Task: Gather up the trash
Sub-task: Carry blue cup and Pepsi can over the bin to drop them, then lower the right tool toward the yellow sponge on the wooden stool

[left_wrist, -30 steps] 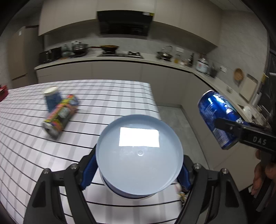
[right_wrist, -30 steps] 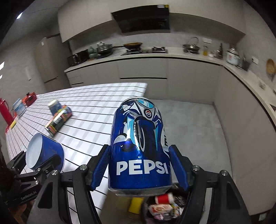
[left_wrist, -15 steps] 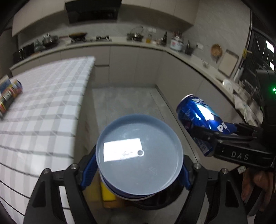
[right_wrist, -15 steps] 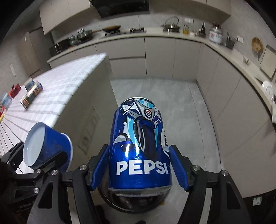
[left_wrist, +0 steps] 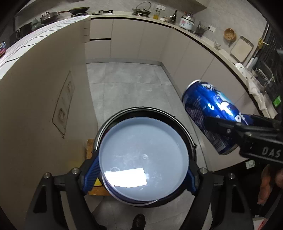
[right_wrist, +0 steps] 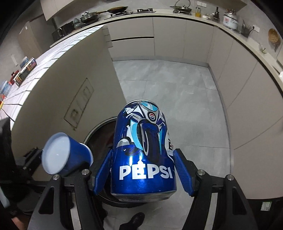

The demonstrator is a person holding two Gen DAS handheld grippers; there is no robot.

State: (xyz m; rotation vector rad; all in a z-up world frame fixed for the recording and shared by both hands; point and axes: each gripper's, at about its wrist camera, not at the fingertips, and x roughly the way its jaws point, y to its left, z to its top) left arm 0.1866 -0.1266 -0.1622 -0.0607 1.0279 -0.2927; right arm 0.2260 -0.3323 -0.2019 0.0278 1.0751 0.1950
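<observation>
Your left gripper [left_wrist: 143, 169], jaws opening but pads still on the blue cup [left_wrist: 143, 159], sits right over the bin [left_wrist: 191, 141]; your right gripper [right_wrist: 143, 177] clamps the Pepsi can [right_wrist: 143, 155], long axis pointing down at the rim's nearer side.

Home kitchen. Beige cabinets [right_wrist: 168, 46] wrap an L-shaped counter [left_wrist: 203, 35] carrying a hob [right_wrist: 130, 12] with pans [right_wrist: 116, 8], a rice cooker [left_wrist: 186, 22], bottles [left_wrist: 175, 15]. Tiled island [right_wrist: 53, 53], grey tile floor [right_wrist: 176, 92].
</observation>
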